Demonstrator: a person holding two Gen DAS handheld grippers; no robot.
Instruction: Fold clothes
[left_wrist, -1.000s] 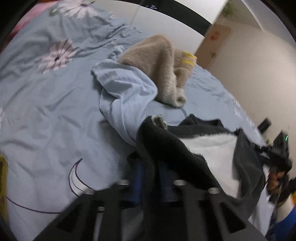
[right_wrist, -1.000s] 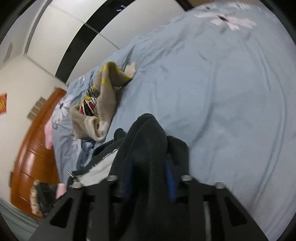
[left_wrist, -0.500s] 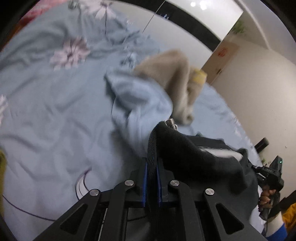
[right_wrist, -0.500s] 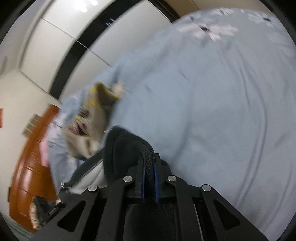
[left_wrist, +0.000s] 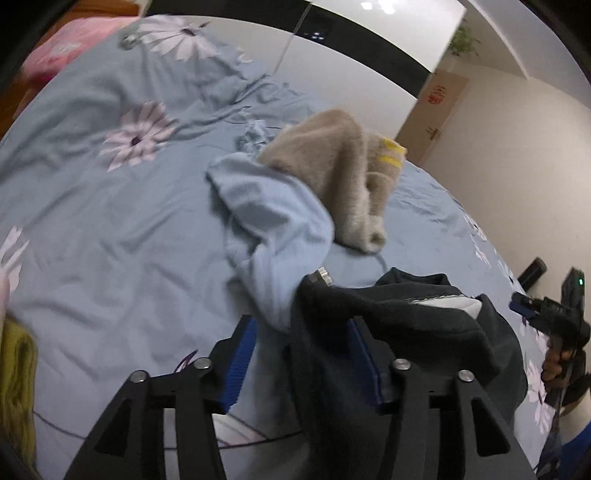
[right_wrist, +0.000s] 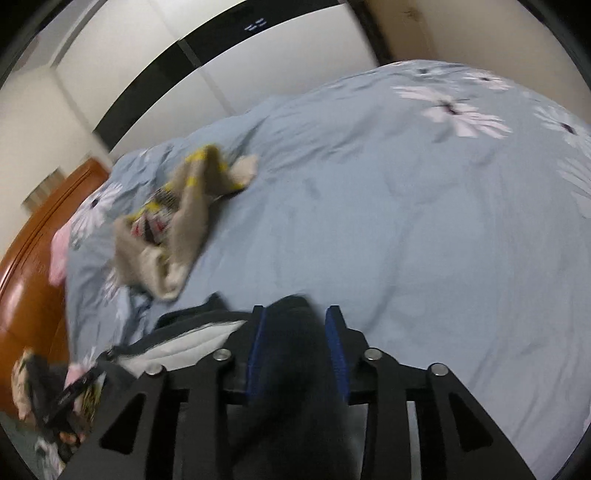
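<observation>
Both jaws just opened around dark garment (left_wrist: 413, 317).

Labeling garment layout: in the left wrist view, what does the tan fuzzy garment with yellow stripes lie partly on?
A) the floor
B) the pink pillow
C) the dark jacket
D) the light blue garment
D: the tan fuzzy garment drapes over the far edge of the light blue garment on the bed, apart from the dark jacket, which lies nearer the camera.
</observation>
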